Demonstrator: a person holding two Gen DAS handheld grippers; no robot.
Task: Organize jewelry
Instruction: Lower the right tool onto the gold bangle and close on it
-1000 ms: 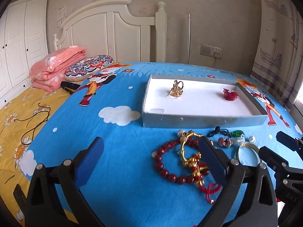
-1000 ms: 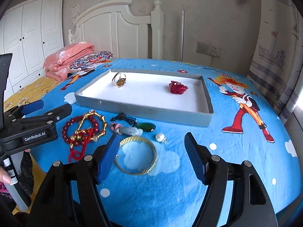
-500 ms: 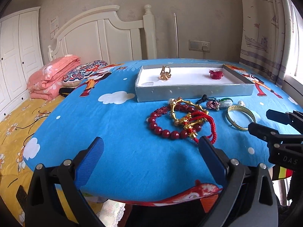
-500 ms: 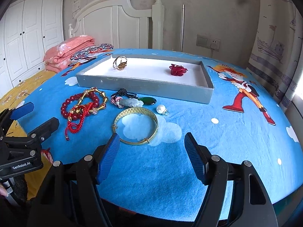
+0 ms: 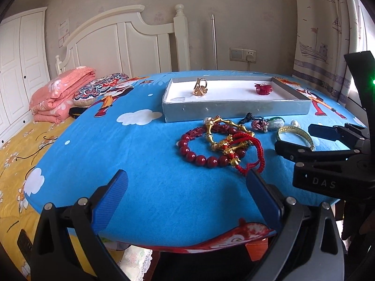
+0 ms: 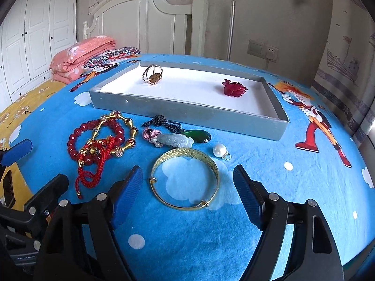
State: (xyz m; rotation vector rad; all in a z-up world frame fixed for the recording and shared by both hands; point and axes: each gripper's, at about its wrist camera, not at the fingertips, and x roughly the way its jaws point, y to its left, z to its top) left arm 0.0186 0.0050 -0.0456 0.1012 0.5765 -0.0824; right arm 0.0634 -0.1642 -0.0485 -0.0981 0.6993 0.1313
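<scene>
Two low wrist views across the blue cloth (image 5: 145, 154), sharing the tray (image 6: 187, 107).

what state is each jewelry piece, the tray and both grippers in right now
tray: uncovered, holds two pieces
gold ring: in tray
red flower piece: in tray
gold bangle: on cloth, ungripped
pearl: loose on cloth
red bead bracelet: tangled with gold beads
left gripper: open, empty
right gripper: opening, bangle between jaws

Blue cartoon-print table cover (image 6: 246, 234) under grey tray (image 6: 187, 107), gold bangle (image 6: 185, 180), bead bracelets (image 6: 100, 140), pendants (image 6: 175, 138), pearl (image 6: 219, 151)
</scene>
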